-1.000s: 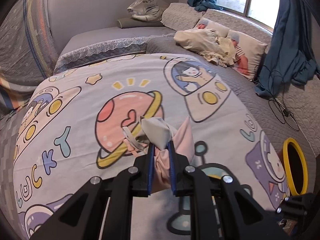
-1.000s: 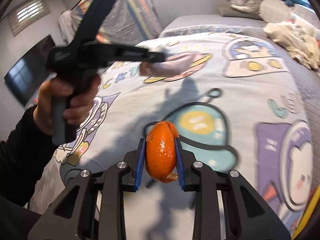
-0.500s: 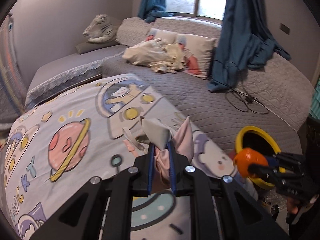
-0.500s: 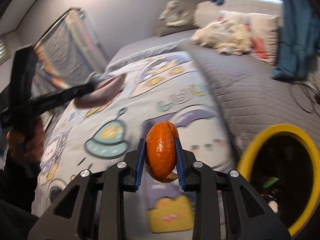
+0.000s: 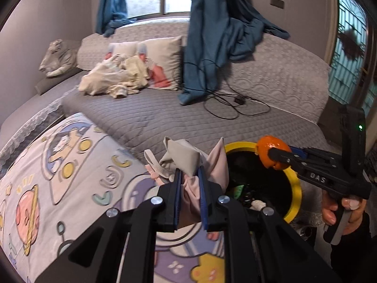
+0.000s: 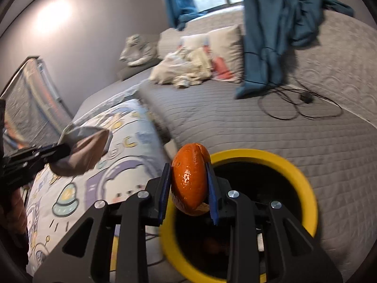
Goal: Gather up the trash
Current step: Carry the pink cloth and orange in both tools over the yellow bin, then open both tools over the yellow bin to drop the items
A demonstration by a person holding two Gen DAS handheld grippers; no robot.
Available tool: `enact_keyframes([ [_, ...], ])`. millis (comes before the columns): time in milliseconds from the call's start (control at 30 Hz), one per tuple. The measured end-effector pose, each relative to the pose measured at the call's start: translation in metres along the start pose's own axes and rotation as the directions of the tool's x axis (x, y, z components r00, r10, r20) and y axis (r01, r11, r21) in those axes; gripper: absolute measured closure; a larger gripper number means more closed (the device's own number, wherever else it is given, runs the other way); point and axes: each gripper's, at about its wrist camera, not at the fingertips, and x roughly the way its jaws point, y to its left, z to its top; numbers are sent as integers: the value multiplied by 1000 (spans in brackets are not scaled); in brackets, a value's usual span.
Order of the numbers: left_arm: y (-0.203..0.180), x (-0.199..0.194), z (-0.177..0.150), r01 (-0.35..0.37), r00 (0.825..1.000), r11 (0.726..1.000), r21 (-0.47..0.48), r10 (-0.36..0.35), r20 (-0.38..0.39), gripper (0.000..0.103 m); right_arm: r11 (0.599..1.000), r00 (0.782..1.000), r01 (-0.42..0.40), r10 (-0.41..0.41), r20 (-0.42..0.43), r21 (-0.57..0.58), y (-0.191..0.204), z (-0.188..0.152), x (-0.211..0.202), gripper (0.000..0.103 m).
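While both hands are hovering by the bed's edge, the left tongs are clamping a crumpled pinkish-grey cloth wad; what it is exactly is hard to tell. Right tongs are gripping an orange peel over the yellow-rimmed bin. Bin contents are dark, mostly hidden; near rim is blurred & cut off by the tongs.
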Motion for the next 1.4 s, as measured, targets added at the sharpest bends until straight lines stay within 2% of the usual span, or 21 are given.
enact_keyframes([
  [100,-25,19,7,47,999,998,34,-47,-9,90,999,999,36,-36,-9,38,-22,-1,3,76],
  [267,-51,63,7,132,988,991,29,-129,-79,90,992,996,90,-88,-28,88,-54,-3,12,76],
  [433,-64,106,0,174,973,985,0,-172,-151,90,986,992,113,-106,-62,121,-75,0,24,75],
  [633,-73,128,-7,199,960,980,-22,-200,-195,89,984,990,134,-127,-66,118,-78,4,28,74],
  [833,-71,132,-8,191,961,981,-37,-195,-198,86,983,989,138,-130,-76,124,-79,7,30,68],
  [900,-68,132,-6,191,960,980,-51,-198,-200,80,981,987,147,-139,-77,125,-80,8,30,67],
  [1100,-53,126,-7,186,962,979,-85,-199,-189,80,975,982,183,-176,-64,127,-80,11,22,63],
  [1400,-4,80,-9,138,981,979,-153,-156,-113,80,979,982,188,-187,-18,81,-53,19,8,63],
])
